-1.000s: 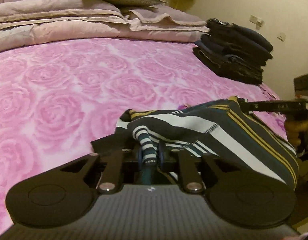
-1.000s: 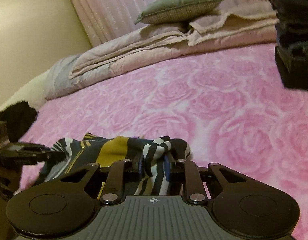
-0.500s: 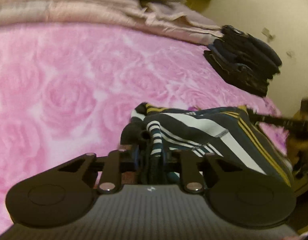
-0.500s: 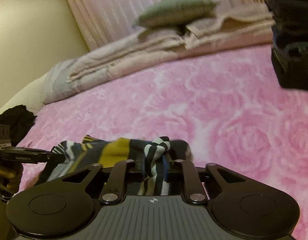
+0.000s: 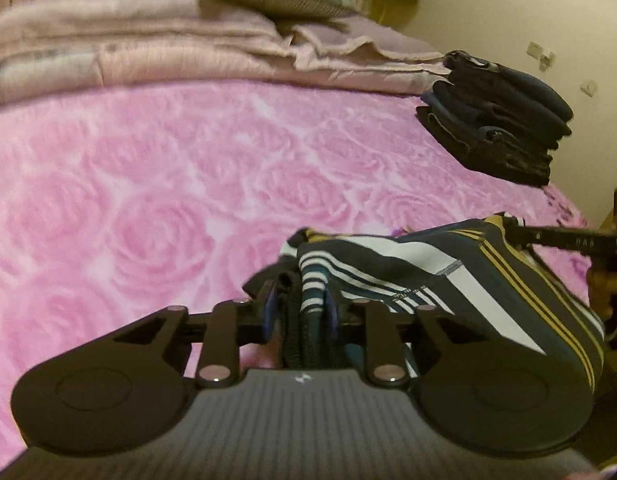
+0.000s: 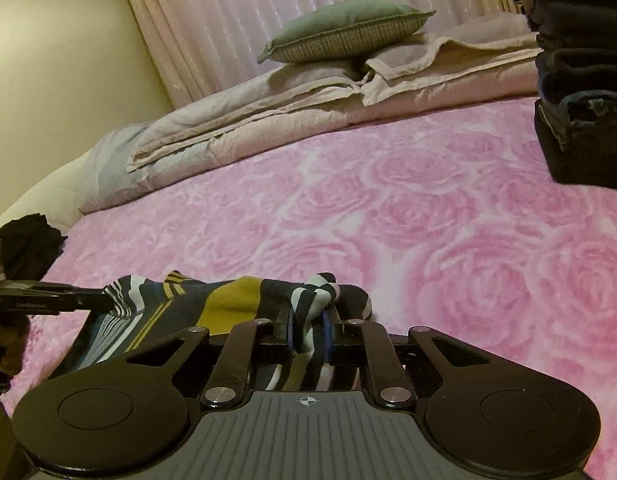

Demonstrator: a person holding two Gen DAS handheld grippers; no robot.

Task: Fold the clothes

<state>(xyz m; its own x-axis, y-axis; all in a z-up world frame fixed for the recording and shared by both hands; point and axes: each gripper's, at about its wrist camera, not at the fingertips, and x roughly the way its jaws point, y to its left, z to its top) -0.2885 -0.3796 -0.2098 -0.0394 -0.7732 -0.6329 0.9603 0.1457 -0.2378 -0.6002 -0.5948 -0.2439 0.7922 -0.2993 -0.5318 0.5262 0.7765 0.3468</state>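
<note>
A striped garment (image 5: 448, 276) in navy, white and mustard lies bunched on the pink rose bedspread (image 5: 148, 200), stretched between both grippers. My left gripper (image 5: 298, 300) has a striped fold between its pads, and its jaws are closing on it. The right gripper's fingers (image 5: 568, 240) hold the far corner at the right edge of that view. In the right wrist view my right gripper (image 6: 308, 328) is shut on a striped fold of the same garment (image 6: 228, 304). The left gripper (image 6: 48, 300) pinches the other end at the left.
A stack of dark folded clothes (image 5: 496, 120) sits at the bed's right side, close on the right in the right wrist view (image 6: 580, 100). A folded beige duvet (image 5: 148, 52) and a green pillow (image 6: 344, 28) lie at the head. A dark garment (image 6: 24, 240) sits at the left edge.
The left gripper's pads have drawn closer together on the striped fold. The right gripper keeps its grip and has hardly moved.
</note>
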